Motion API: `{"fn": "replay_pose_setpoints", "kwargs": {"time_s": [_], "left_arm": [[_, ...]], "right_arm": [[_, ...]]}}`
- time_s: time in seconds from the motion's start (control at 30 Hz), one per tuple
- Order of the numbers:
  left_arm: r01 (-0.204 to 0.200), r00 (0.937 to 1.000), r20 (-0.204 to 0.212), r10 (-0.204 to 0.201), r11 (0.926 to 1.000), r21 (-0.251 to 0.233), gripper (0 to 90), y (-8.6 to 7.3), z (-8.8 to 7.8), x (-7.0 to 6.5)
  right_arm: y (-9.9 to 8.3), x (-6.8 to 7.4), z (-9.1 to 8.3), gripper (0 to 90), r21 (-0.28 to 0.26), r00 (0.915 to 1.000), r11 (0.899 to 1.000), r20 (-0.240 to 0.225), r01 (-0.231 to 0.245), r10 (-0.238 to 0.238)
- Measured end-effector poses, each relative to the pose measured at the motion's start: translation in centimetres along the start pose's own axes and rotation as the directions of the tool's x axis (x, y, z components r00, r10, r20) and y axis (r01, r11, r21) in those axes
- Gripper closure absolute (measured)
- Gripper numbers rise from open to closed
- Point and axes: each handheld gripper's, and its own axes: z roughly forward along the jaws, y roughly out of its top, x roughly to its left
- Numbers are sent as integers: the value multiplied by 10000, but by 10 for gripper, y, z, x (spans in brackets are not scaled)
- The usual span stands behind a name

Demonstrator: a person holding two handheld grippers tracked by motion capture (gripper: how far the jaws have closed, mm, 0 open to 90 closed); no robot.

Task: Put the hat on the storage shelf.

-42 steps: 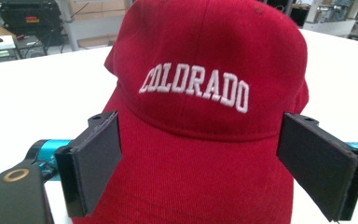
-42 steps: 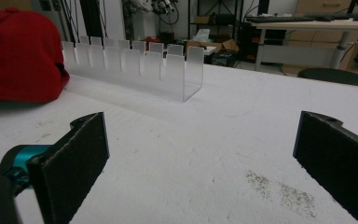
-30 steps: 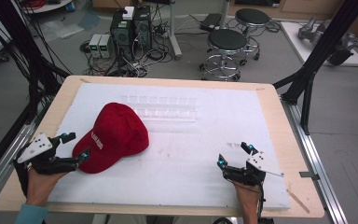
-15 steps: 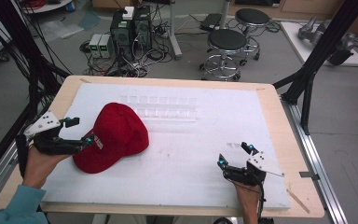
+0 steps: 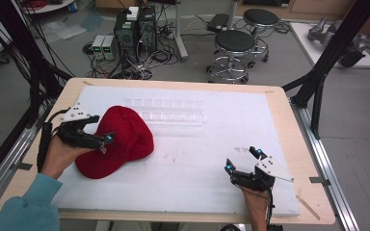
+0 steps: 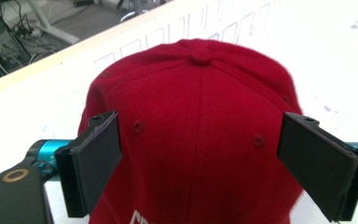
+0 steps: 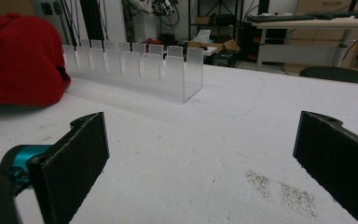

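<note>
Left gripper (image 5: 96, 134) jaws wide, straddling the red fabric baseball cap (image 5: 120, 139) at frame left (no grip yet). Right gripper (image 5: 243, 163) wide, idle lower right. Grasp and everything after remain.

red cap (image 5: 125, 139) | crown up | left side of white mat (image 5: 270, 125)

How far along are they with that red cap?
Barely begun, it seems. The red cap lies flat on the white mat, not yet gripped. In hand: the left gripper hangs open with its jaws either side of the crown. The right gripper rests open, apart. Closing on the cap and lifting it are left.
</note>
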Motion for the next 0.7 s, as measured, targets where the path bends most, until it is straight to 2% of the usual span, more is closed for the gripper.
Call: {"fn": "replay_pose_setpoints", "kwargs": {"time_s": [0.2,0.37,0.7], "left_arm": [[161,9998,148,-167,9990,419,141,0,10,4],[129,9996,221,-146,9969,770,141,-2,13,3],[-211,9992,384,147,9850,1713,141,-6,30,1]], "right_arm": [[0,0,0,21,-2,10000,10000,12,21,-21],[0,0,0,21,8,10000,10000,18,29,-29],[0,1,0,21,22,10000,10000,31,71,-71]]}}
